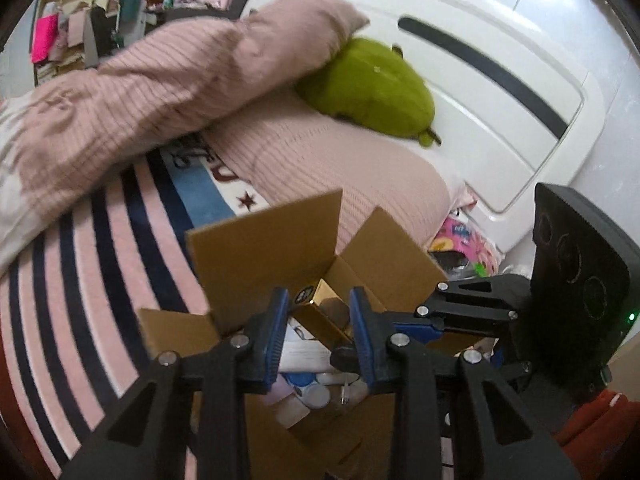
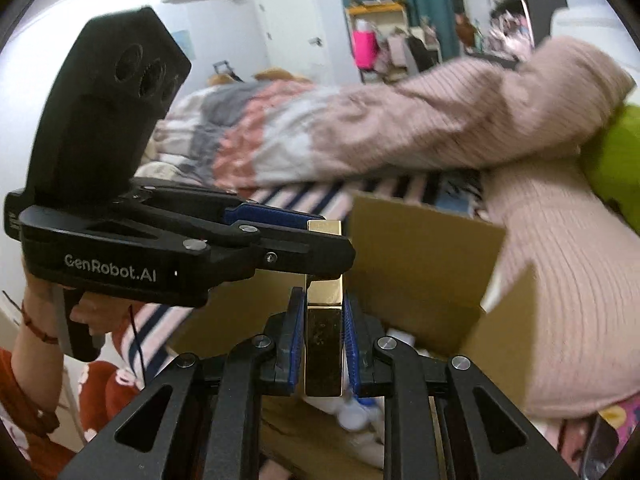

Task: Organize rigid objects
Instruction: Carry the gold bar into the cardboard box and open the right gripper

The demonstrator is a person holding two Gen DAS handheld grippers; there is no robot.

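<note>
Above open cardboard box (image 2: 420,256) on bed: gold box (image 2: 323,344) upright, long axis vertical, pinched low by right gripper (image 2: 322,344), high by left gripper (image 2: 320,240); box directly beneath.

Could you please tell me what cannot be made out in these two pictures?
Contents of the cardboard box: left wrist view, mostly hidden behind the left gripper and gold box, and blurred.
Marks on the gold box: right wrist view, too faint to read.
Shelf clutter: right wrist view, small and blurred.
The person: right wrist view, only a hand, cut off by the edge.
</note>
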